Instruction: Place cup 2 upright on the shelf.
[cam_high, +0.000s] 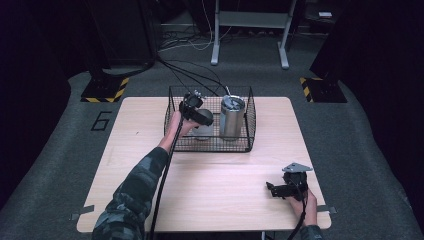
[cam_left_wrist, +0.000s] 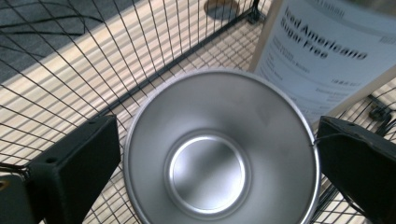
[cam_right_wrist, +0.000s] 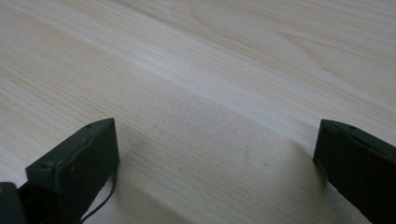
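Note:
A black wire basket (cam_high: 249, 120) stands at the back middle of the wooden table (cam_high: 210, 190). Inside it, a short open steel cup (cam_high: 203, 133) stands left of a tall lidded steel tumbler (cam_high: 232, 119). My left gripper (cam_high: 199, 120) reaches down into the basket over the cup. In the left gripper view the cup (cam_left_wrist: 219, 154) is seen from above between the spread jaws of my left gripper (cam_left_wrist: 217, 123), which is open. The tumbler (cam_left_wrist: 322, 51) carries a white label reading "Iced Americano Sugar Free". My right gripper (cam_high: 271, 189) rests open near the table's front right; between its jaws lies bare wood (cam_right_wrist: 217, 123).
The basket walls (cam_left_wrist: 70, 70) closely surround the cup and tumbler. Cables (cam_high: 195, 75) run from the basket area back over the grey floor. A metal stand (cam_high: 250, 30) is behind the table, with hazard-striped bases (cam_high: 105, 90) at both sides.

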